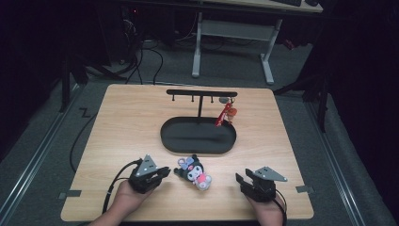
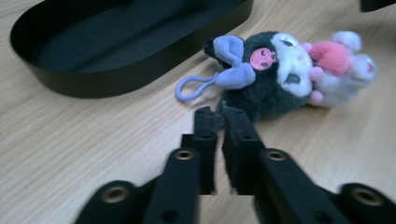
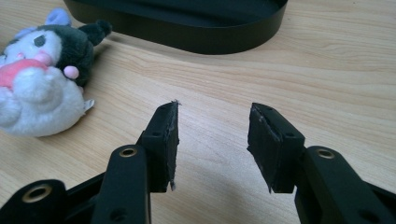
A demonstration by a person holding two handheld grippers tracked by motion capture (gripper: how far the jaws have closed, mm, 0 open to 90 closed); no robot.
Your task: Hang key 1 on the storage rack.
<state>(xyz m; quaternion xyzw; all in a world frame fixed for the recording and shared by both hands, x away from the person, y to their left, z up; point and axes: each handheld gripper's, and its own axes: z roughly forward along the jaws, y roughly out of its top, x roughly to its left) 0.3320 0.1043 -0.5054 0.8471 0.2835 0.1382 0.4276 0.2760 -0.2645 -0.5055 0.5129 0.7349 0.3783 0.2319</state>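
Bottom of the high view: two hand-held grippers low on the wooden table (image 1: pixel 117 122), one per hand. Left gripper (image 1: pixel 162 173) sits lower left of centre, jaws drawn nearly together with only a thin slit between them, nothing in them, tips just beside the toy. Right gripper (image 1: pixel 241 181) sits lower right, jaws spread wide and empty, well apart from the toy. Between them, at lower centre, lies one plush keychain toy (image 1: pixel 194 172) on its side: dark head, white face, pink body, lilac bow. It looks light and soft; a squeeze on the body would likely sink in and slip, so the lilac cord loop (image 2: pixel 189 87), lying flat on the table toward the tray, seems the better hold, or a firm pinch across the head. Farther up, mid-frame: one black oval tray (image 1: pixel 171 141), shallow, empty. From it rises one black T-shaped rack (image 1: pixel 201 92) with small hooks under its bar, too small to count. One red keychain (image 1: pixel 226 113) hangs at the bar's right end.
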